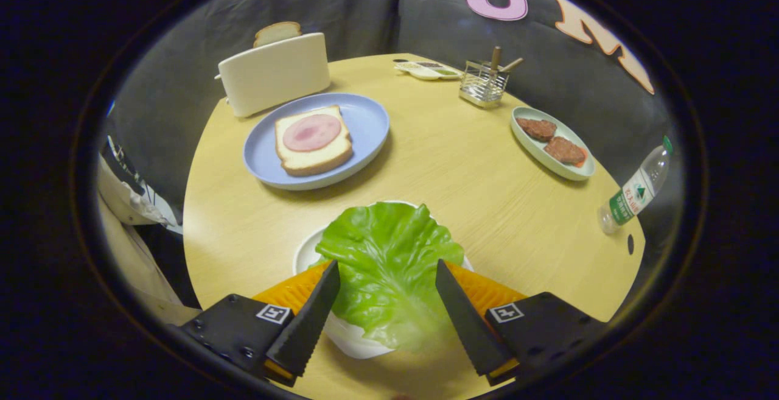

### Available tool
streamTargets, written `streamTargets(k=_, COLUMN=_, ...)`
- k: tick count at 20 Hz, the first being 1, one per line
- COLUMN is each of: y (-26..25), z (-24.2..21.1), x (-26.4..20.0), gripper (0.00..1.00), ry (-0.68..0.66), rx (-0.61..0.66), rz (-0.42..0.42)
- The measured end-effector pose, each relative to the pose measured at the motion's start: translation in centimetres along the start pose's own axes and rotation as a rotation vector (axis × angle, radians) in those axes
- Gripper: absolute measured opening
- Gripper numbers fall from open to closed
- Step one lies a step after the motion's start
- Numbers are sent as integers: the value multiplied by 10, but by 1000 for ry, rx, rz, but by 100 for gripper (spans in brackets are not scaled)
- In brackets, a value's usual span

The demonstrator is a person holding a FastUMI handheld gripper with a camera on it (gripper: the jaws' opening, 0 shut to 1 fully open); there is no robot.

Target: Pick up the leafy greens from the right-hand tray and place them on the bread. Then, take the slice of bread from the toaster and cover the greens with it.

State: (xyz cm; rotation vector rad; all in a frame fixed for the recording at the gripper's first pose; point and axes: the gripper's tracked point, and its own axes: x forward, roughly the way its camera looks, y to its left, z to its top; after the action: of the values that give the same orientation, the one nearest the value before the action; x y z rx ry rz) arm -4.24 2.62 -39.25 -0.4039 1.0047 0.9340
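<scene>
Looking across my round pale wooden surface (462,168), I see dark cloth walls. The ruffled green lettuce leaf (389,266) lies between my spread fingers (316,308), ungripped.

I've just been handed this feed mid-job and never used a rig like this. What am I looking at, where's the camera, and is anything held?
The camera rides on a hand-held two-finger gripper and looks forward along its fingers. They are open, one on each side of the lettuce leaf, which lies on a white tray; neither finger clearly presses on it, so nothing is held yet. Beyond, on the round table, a blue plate carries bread topped with a ham slice. Behind it a toaster holds another bread slice. Further right are a dish of meat patties, a wire basket and a bottle.
</scene>
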Motion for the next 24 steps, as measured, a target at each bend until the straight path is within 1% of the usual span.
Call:
streamTargets(k=4, y=3, z=-4, x=2, gripper=100, ry=13, rx=48, rz=25)
streamTargets(k=11, y=3, z=-3, x=3, gripper=44, ry=22, rx=75, rz=5)
streamTargets(k=14, y=8, z=-1, x=2, gripper=20, ry=6, rx=49, rz=-22)
streamTargets(k=16, y=11, z=3, x=-1, gripper=10, ry=-7, rx=25, rz=-25)
streamTargets(k=19, y=3, z=5, x=-9, gripper=3, ry=-6, rx=51, rz=-67)
streamTargets(k=24, y=3, z=20, x=-31, gripper=4, ry=-29, rx=78, rz=-121)
